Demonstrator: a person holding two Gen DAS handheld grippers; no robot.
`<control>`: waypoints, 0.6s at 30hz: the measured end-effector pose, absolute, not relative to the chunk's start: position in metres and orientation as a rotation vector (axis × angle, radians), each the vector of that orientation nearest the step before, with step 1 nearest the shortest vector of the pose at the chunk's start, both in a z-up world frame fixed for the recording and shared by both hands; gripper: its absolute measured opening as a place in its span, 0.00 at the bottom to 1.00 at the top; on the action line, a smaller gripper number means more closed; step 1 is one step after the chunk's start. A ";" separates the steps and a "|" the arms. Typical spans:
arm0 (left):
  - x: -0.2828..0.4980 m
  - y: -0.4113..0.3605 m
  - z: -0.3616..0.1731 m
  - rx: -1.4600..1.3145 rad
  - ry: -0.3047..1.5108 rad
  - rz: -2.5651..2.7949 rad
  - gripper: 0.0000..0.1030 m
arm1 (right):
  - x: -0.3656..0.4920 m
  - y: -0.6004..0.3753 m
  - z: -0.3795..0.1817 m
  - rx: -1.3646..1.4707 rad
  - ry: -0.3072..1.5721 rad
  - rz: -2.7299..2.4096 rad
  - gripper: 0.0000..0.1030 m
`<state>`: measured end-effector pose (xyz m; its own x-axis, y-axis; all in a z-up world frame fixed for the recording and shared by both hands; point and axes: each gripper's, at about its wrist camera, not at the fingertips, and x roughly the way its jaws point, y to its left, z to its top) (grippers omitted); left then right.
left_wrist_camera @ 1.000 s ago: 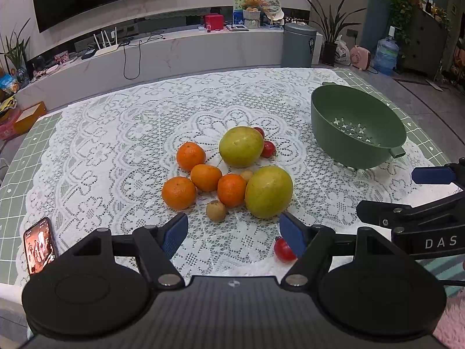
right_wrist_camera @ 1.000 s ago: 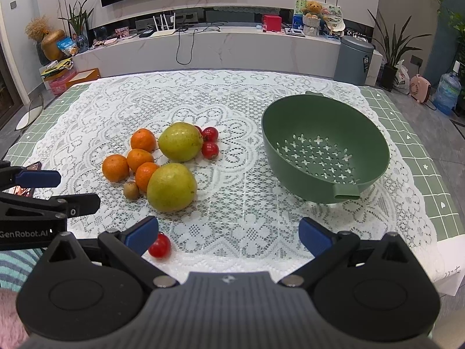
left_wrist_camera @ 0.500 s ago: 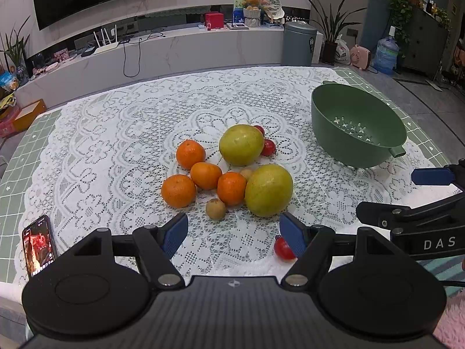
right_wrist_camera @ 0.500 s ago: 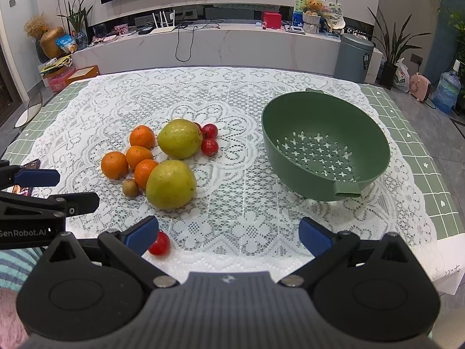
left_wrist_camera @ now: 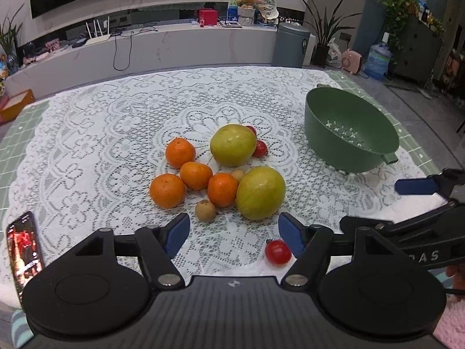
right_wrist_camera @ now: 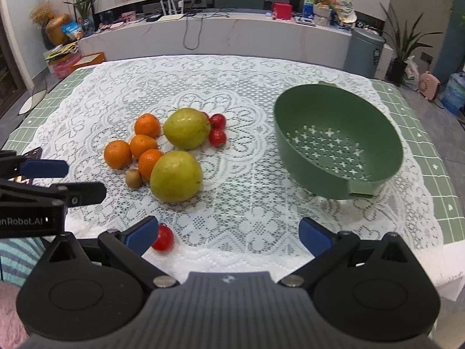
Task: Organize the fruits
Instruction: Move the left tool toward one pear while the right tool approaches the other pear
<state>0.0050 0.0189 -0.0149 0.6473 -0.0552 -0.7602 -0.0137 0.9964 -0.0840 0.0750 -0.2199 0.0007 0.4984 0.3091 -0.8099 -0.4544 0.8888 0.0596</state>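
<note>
A cluster of fruit lies mid-table: two yellow-green pomelos (left_wrist_camera: 260, 192) (right_wrist_camera: 176, 175), several oranges (left_wrist_camera: 167, 190) (right_wrist_camera: 117, 154), small brown kiwis (left_wrist_camera: 205, 210) (right_wrist_camera: 133, 178) and cherry tomatoes (right_wrist_camera: 217, 138). One lone tomato (left_wrist_camera: 277, 252) (right_wrist_camera: 162, 238) lies near the front edge. An empty green colander (left_wrist_camera: 350, 136) (right_wrist_camera: 337, 139) stands at the right. My left gripper (left_wrist_camera: 234, 234) is open and empty, just short of the fruit. My right gripper (right_wrist_camera: 229, 232) is open and empty, facing the gap between fruit and colander.
A phone (left_wrist_camera: 24, 250) with a lit screen lies at the front left of the lace tablecloth (left_wrist_camera: 101, 145). Each gripper shows at the other view's edge. Beyond the table are a white counter (right_wrist_camera: 232, 35), a grey bin (right_wrist_camera: 364, 52) and plants.
Both grippers have drifted slightly; the fruit sits a little higher in the views. Both stay open, and nothing on the table has moved.
</note>
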 end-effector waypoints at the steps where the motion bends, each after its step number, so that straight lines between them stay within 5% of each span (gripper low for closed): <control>1: 0.007 0.021 -0.015 -0.097 0.865 -0.029 0.75 | 0.078 -0.219 0.000 -0.166 0.944 0.475 0.96; 5: 0.013 0.033 -0.017 -0.146 0.861 -0.026 0.67 | 0.089 -0.215 -0.005 -0.140 0.948 0.509 0.95; 9: 0.021 0.045 -0.023 -0.186 0.881 -0.001 0.60 | 0.102 -0.205 -0.013 -0.137 0.959 0.536 0.81; 18: 0.035 0.060 -0.036 -0.186 0.912 0.067 0.51 | 0.125 -0.176 -0.033 -0.086 1.002 0.614 0.79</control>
<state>0.0353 0.0601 -0.0361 0.6112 -0.0213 -0.7912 -0.1369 0.9817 -0.1321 0.1252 -0.1765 -0.0330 0.3859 0.4432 -0.8091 -0.5202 0.8288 0.2060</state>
